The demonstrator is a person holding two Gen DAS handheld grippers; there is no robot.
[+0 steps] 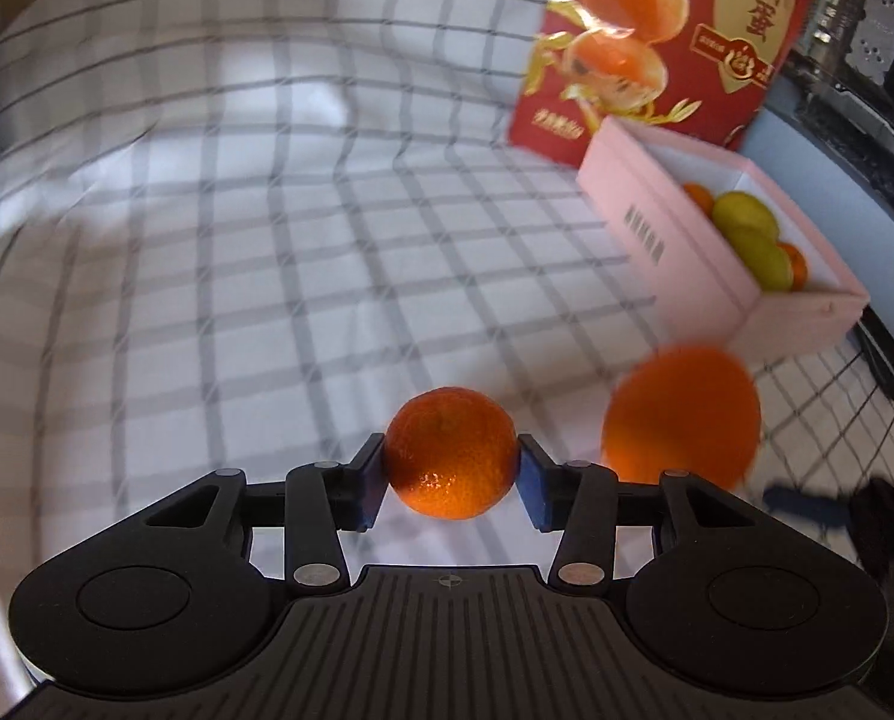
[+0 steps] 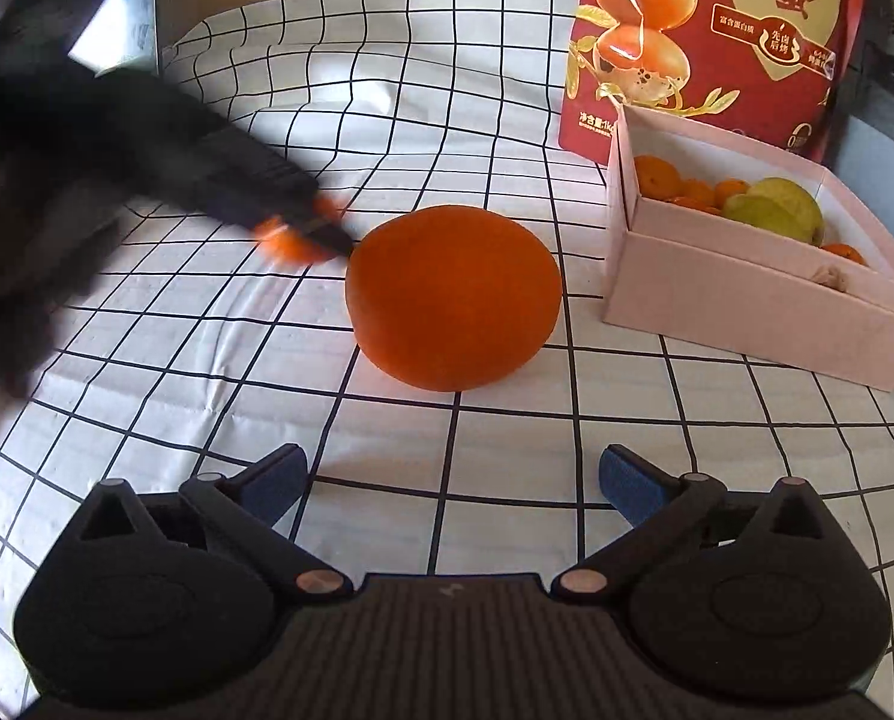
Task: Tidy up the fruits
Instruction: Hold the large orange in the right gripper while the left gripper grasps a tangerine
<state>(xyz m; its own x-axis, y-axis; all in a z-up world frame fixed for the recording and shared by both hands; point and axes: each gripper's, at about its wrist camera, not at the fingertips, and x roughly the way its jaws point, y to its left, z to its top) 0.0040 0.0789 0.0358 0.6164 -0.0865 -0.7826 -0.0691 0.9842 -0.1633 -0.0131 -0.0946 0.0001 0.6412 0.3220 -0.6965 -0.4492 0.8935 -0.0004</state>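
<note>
Gripping a small mandarin [image 1: 450, 453] between its pads, the left gripper [image 1: 450, 468] is facing the pink box [image 1: 657, 222] lying toward two o'clock. The right gripper [image 2: 452, 480] is gaping wide, the large orange [image 2: 453, 298] sitting at twelve o'clock on the checked cloth [image 2: 267, 330], nearer to it.

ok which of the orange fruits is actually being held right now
The small glossy orange mandarin, pinched between the blue-padded jaws of the left gripper. The larger matte orange fruit sits free on the checked cloth, ahead of the open right gripper.
</note>
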